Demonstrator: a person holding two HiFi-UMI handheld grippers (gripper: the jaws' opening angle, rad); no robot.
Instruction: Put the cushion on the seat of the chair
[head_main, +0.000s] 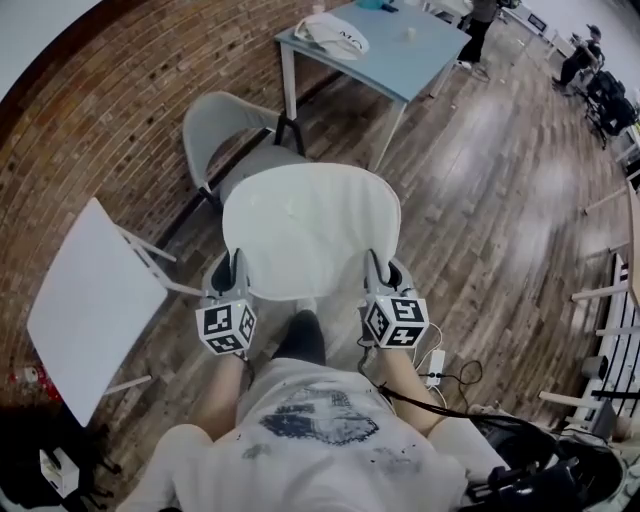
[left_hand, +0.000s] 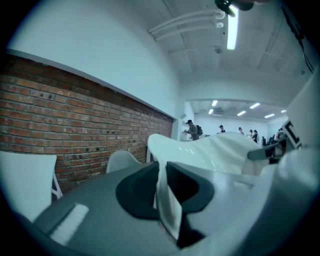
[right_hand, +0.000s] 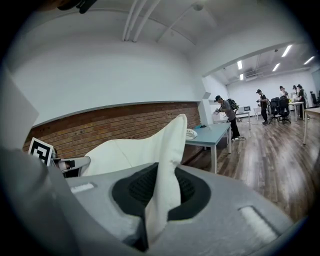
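Carrying the cushion (head_main: 310, 230) two-handed here, one near corner in each gripper. I hold it that way so it stays spread out flat and doesn't flop into a fold, which should make it easier to drop square onto the seat.

The left gripper (head_main: 231, 268) is squeezed narrow on a pinch of the white fabric, which bunches up right between the pads. The right gripper (head_main: 377, 270) is the same, clamped tight on its own corner.

The cushion is up in the air on my side of the chair (head_main: 214, 126). From above, its far edge covers most of the seat, and the chair's back shows just past it. My guess is it isn't resting on the chair yet.

Both hands are out in front of me, side by side, roughly the cushion's width apart. The grippers aim at the chair, tipped a little downward, with the marker cubes facing up at me.
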